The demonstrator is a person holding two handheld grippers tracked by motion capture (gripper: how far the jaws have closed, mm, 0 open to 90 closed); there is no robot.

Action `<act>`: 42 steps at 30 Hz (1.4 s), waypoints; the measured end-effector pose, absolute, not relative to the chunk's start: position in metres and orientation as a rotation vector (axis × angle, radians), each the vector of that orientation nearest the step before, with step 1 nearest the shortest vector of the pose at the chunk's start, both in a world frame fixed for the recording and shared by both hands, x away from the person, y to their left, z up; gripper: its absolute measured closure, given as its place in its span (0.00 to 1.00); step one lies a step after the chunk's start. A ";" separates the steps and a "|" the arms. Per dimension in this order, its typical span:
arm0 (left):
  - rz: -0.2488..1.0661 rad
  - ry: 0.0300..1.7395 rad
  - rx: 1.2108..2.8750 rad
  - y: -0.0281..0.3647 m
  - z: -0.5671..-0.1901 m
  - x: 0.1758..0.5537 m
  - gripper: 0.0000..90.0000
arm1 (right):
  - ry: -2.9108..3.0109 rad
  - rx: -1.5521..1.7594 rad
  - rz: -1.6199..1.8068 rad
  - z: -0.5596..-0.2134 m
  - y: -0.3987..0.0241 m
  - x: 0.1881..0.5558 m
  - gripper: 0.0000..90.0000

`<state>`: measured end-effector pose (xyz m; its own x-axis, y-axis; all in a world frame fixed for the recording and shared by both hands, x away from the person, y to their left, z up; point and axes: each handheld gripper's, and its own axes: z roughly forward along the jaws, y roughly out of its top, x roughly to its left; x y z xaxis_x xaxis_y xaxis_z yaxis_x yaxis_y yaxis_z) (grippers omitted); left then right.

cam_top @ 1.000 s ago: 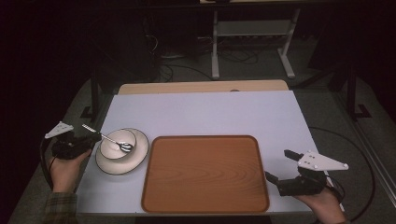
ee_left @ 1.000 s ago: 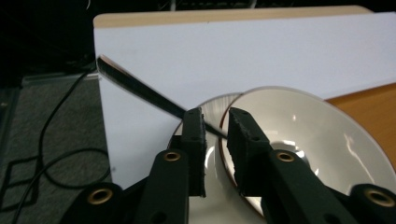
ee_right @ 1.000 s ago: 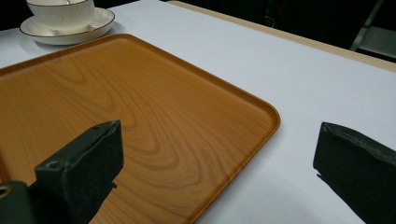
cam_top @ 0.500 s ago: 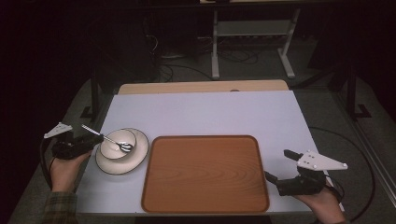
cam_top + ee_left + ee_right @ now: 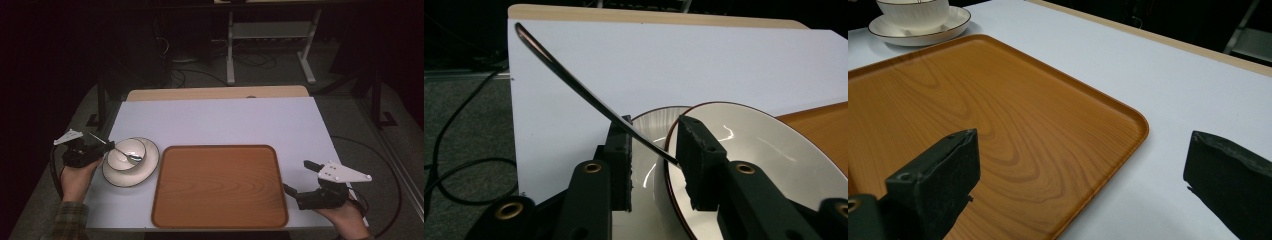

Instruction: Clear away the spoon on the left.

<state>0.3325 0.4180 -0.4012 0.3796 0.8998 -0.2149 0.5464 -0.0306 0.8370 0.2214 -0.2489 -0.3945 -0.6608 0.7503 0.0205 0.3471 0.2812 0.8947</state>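
**Spoon handle caught between the left jaws, over the bowl**

Reaching in from the table's left edge, the left gripper [image 5: 102, 148] had its two black jaws set either side of the slim, dark metal spoon [image 5: 589, 95]. Its jaws had just been closing; in the left gripper view the handle ran slantwise through the gap, touching the pads at both sides, though how firm the hold was I could not tell. The spoon's head lay in the small white ceramic bowl [image 5: 125, 152], which stood on a white saucer with a dark rim [image 5: 145, 167], so the handle stuck up and out toward the hand, probably the easiest part to take.

Just right of the saucer lay the broad, rounded wooden tray [image 5: 220, 185], bare, likely the place meant for the crockery. The right gripper [image 5: 300, 180] hovered at the tray's near right corner, jaws spread wide with nothing between them, apparently waiting on the white tabletop [image 5: 225, 120].
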 end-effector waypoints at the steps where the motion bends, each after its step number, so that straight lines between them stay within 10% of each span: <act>1: 0.470 1.285 1.700 0.418 -0.401 0.333 0.76 | 2.151 0.987 1.343 -0.395 -0.249 0.221 0.01; 23: 0.466 1.137 1.645 0.408 -0.374 0.322 0.99 | 2.151 0.988 1.341 -0.395 -0.249 0.221 0.01; 42: 0.521 1.087 1.666 0.411 -0.359 0.316 0.99 | 2.154 0.994 1.346 -0.396 -0.249 0.222 0.01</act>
